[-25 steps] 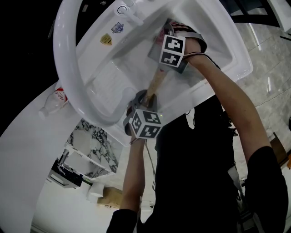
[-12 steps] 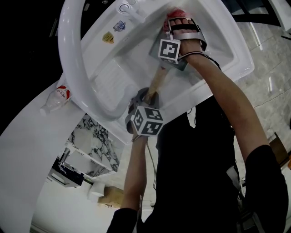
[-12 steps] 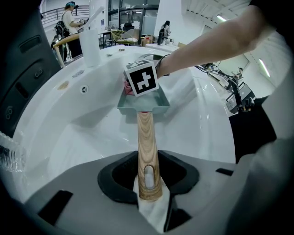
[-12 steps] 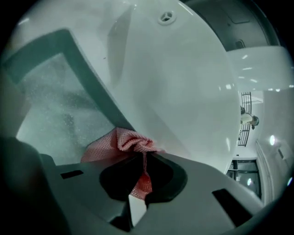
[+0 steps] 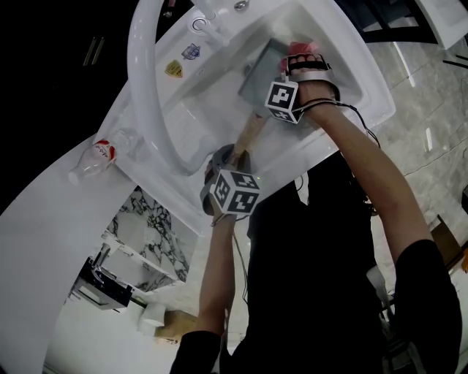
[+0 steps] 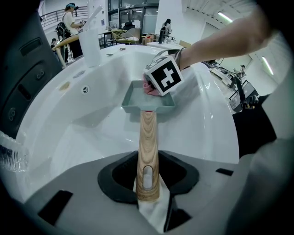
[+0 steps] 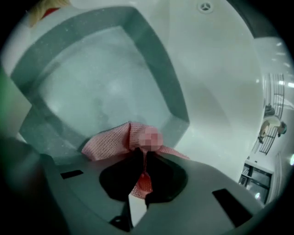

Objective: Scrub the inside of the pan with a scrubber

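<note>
A square grey-green pan (image 5: 262,67) lies in the white sink (image 5: 351,66), its wooden handle (image 5: 248,135) pointing toward me. My left gripper (image 5: 232,155) is shut on the end of that handle (image 6: 148,151), and its own view looks along the handle to the pan (image 6: 138,98). My right gripper (image 5: 300,52) is at the pan's right edge, shut on a pink mesh scrubber (image 7: 131,140). In the right gripper view the scrubber bunches out of the gripper (image 7: 141,170) against the pan's near wall, with the pan floor (image 7: 101,92) beyond it. The scrubber (image 6: 149,88) shows behind the marker cube.
A tall arched white faucet (image 5: 146,95) curves over the sink's left side. A plastic bottle (image 5: 95,157) lies on the counter to the left. Stickers (image 5: 174,69) sit on the sink's rim, and a round overflow fitting (image 7: 205,6) on its wall. People stand far behind (image 6: 70,18).
My right gripper has slid with the scrubber toward the pan's right edge and rolled, uncovering more of the pan's floor. The left gripper still holds the handle in place.
</note>
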